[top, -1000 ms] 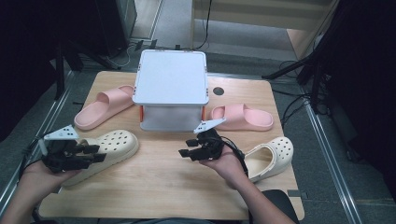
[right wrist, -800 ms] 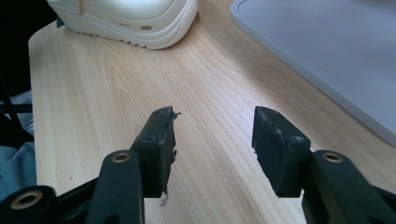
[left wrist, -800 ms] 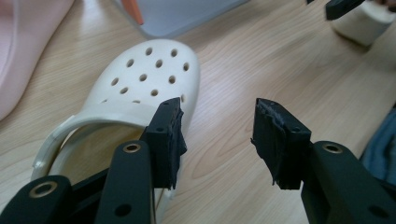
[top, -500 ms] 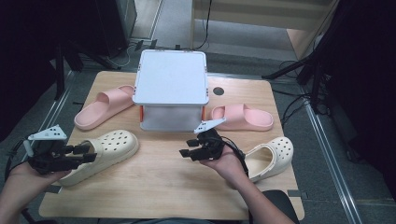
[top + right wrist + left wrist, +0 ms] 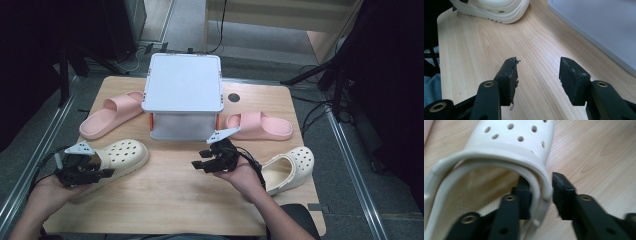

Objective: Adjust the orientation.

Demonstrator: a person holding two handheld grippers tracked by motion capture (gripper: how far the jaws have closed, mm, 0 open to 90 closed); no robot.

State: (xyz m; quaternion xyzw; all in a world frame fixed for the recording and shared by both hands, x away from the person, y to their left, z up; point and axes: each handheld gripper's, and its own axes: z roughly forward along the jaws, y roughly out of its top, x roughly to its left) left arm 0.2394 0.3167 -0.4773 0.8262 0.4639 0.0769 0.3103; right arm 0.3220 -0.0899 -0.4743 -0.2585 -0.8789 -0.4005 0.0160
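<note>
A cream clog (image 5: 122,154) lies at the table's front left, toe pointing right. My left gripper (image 5: 100,170) is at its heel end. In the left gripper view one jaw sits inside the clog (image 5: 506,150) and the other outside, and my left gripper (image 5: 540,185) is shut on the side wall of the opening. My right gripper (image 5: 200,161) hovers open over the bare middle of the table, holding nothing. Its own view has my right gripper (image 5: 537,67) wide apart above the wood, with the same clog (image 5: 496,10) far off. A second cream clog (image 5: 292,165) lies at the front right.
A white lidded box (image 5: 182,92) stands at the table's back centre, and its edge (image 5: 599,27) is close on the right gripper's right. One pink slide (image 5: 112,112) lies left of the box, another (image 5: 260,126) right of it. The wooden table (image 5: 165,205) has free room in front.
My left gripper drew back to the left, then came forward to the clog's heel, with its jaws now on the wall. The right gripper has stayed put.
</note>
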